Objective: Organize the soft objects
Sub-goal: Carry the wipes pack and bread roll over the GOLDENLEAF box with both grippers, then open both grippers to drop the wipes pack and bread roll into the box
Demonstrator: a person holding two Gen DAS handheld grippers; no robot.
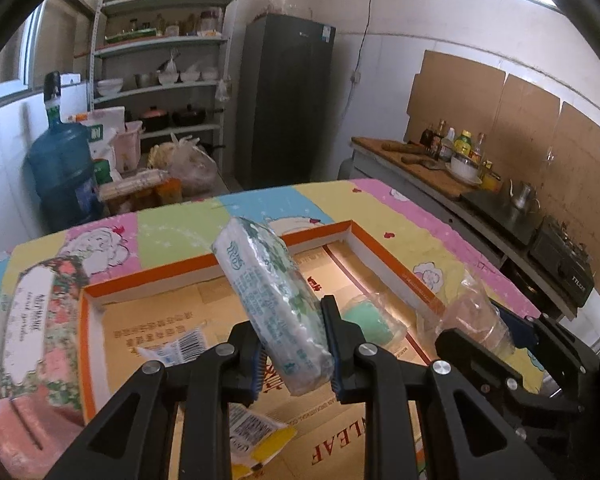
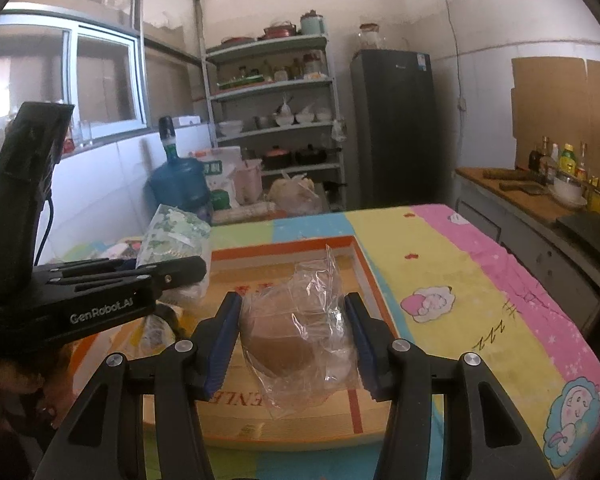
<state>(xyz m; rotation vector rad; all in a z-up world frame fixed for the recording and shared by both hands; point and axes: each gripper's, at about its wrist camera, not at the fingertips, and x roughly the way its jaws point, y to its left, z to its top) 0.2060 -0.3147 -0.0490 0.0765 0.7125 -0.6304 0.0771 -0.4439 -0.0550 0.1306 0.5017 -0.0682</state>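
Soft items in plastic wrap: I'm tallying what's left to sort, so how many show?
3. Tissue pack in the left gripper; bagged brown bun in the right gripper; green bagged item lying in the box. More may be hidden.

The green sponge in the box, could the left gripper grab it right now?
Probably not: the left gripper is shut on the tissue pack, so its jaws are full. The green sponge lies bagged in the cardboard box, otherwise uncovered.
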